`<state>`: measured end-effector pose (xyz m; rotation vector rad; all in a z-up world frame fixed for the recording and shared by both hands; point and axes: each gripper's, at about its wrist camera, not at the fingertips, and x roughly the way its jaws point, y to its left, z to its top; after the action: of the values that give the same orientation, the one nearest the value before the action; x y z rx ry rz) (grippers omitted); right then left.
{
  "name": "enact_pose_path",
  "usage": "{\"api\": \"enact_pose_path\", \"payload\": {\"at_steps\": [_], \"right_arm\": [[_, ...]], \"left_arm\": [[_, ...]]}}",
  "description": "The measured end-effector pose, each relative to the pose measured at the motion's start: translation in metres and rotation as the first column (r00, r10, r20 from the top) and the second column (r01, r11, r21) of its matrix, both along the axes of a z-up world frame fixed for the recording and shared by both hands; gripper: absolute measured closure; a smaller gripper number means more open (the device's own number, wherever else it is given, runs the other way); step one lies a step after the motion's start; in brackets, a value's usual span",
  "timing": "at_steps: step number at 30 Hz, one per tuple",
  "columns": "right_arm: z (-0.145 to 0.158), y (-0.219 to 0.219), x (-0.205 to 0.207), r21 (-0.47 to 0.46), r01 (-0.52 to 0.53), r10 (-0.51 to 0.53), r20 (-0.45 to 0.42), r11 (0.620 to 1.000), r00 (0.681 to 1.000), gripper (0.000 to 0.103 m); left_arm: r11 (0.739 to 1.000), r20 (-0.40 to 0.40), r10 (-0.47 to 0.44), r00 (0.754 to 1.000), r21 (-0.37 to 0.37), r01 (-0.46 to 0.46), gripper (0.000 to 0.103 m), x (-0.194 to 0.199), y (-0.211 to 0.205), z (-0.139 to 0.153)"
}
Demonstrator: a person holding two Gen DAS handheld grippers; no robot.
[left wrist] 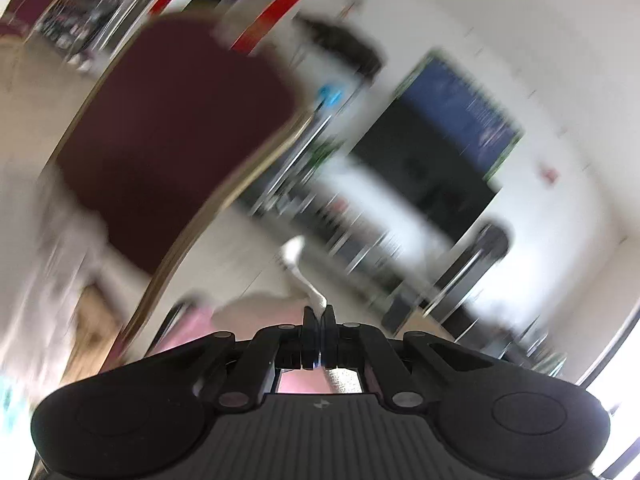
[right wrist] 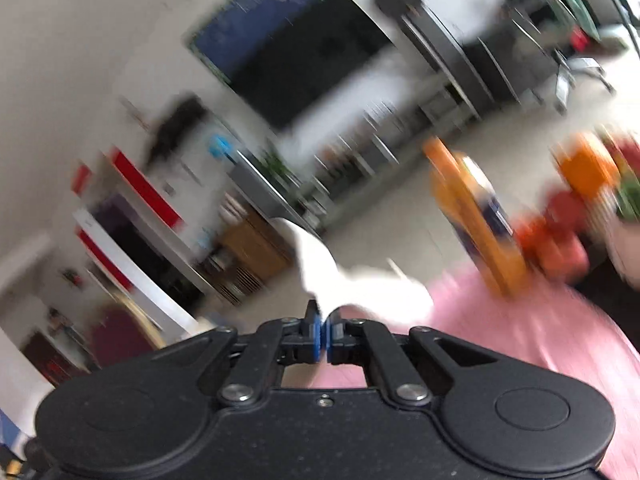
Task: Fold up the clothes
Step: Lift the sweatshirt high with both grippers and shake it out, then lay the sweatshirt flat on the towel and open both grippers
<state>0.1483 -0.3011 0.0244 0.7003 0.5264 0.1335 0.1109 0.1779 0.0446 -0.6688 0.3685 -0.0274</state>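
Both views are blurred by motion and tilted up toward the room. My left gripper [left wrist: 320, 312] is shut on a strip of white cloth [left wrist: 306, 276] that rises from between its fingers. My right gripper [right wrist: 322, 316] is shut on a white piece of cloth [right wrist: 348, 276] that spreads up and to the right from its blue-padded fingers. Pink fabric [right wrist: 520, 320] lies below and to the right of the right gripper. Pink fabric [left wrist: 188, 328] also shows under the left gripper.
A dark red chair back [left wrist: 176, 132] with a gold frame stands close on the left. A dark wall screen [right wrist: 296, 52] hangs behind. Orange and red objects [right wrist: 480, 216] are at the right, with shelves [right wrist: 132, 216] at the left.
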Motion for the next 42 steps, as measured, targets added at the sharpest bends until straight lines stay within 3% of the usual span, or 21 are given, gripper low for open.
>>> {"api": "enact_pose_path", "payload": {"at_steps": [4, 7, 9, 11, 16, 22, 27, 30, 33, 36, 37, 39, 41, 42], "right_arm": [[-0.113, 0.009, -0.021, 0.041, 0.028, -0.017, -0.248, 0.999, 0.969, 0.101], [-0.175, 0.014, -0.036, 0.041, 0.041, -0.022, -0.372, 0.998, 0.928, 0.101], [-0.198, 0.018, -0.039, 0.059, 0.043, -0.011, -0.457, 0.997, 0.89, 0.101], [-0.199, 0.021, -0.035, 0.027, 0.022, -0.006, -0.478, 0.999, 0.878, 0.101], [-0.173, 0.028, -0.04, 0.001, 0.011, -0.01, -0.439, 1.0, 0.899, 0.101], [-0.11, 0.016, -0.052, -0.039, 0.027, -0.04, -0.372, 0.999, 0.927, 0.102], [-0.082, 0.017, -0.067, -0.098, -0.008, -0.024, -0.321, 0.995, 0.947, 0.102], [-0.104, 0.021, -0.078, -0.111, -0.049, 0.005, -0.367, 0.993, 0.93, 0.102], [-0.151, 0.024, -0.074, -0.13, -0.073, 0.006, -0.454, 0.989, 0.891, 0.1], [-0.174, 0.018, -0.074, -0.132, -0.088, 0.005, -0.531, 0.987, 0.847, 0.094], [-0.173, 0.015, -0.078, -0.13, -0.087, 0.004, -0.537, 0.988, 0.844, 0.083], [-0.168, 0.009, -0.085, -0.13, -0.088, 0.004, -0.538, 0.988, 0.843, 0.069], [-0.161, 0.012, -0.092, -0.105, -0.126, 0.051, -0.531, 0.987, 0.846, 0.067], [-0.159, 0.017, -0.096, -0.083, -0.157, 0.09, -0.529, 0.984, 0.844, 0.066]], "left_arm": [[0.998, -0.242, 0.064, 0.968, -0.006, -0.067, 0.103, -0.005, -0.002, -0.1], [0.997, -0.286, 0.077, 0.955, 0.023, -0.073, 0.103, -0.01, 0.0, -0.115], [0.997, -0.303, 0.081, 0.95, 0.042, -0.072, 0.103, -0.014, 0.001, -0.12], [0.996, -0.319, 0.086, 0.944, 0.06, -0.07, 0.103, -0.018, 0.002, -0.124], [0.992, -0.359, 0.099, 0.928, 0.107, -0.064, 0.103, -0.027, 0.005, -0.135], [0.993, -0.314, 0.082, 0.946, 0.101, -0.053, 0.103, -0.038, 0.003, -0.107], [0.993, -0.288, 0.071, 0.955, 0.106, -0.042, 0.103, -0.045, 0.0, -0.088], [0.985, -0.38, 0.09, 0.921, 0.17, -0.026, 0.103, -0.044, -0.005, -0.113], [0.976, -0.53, 0.091, 0.843, 0.215, 0.03, 0.102, -0.039, -0.01, -0.147], [0.957, -0.604, 0.104, 0.79, 0.277, 0.086, 0.099, -0.044, -0.016, -0.158], [0.943, -0.61, 0.108, 0.785, 0.313, 0.114, 0.093, -0.048, -0.021, -0.156], [0.897, -0.593, 0.102, 0.798, 0.402, 0.185, 0.079, -0.06, -0.036, -0.147], [0.866, -0.592, 0.026, 0.806, 0.416, 0.278, 0.073, -0.068, -0.051, -0.146], [0.86, -0.602, -0.025, 0.798, 0.393, 0.324, 0.069, -0.072, -0.059, -0.148]]}}
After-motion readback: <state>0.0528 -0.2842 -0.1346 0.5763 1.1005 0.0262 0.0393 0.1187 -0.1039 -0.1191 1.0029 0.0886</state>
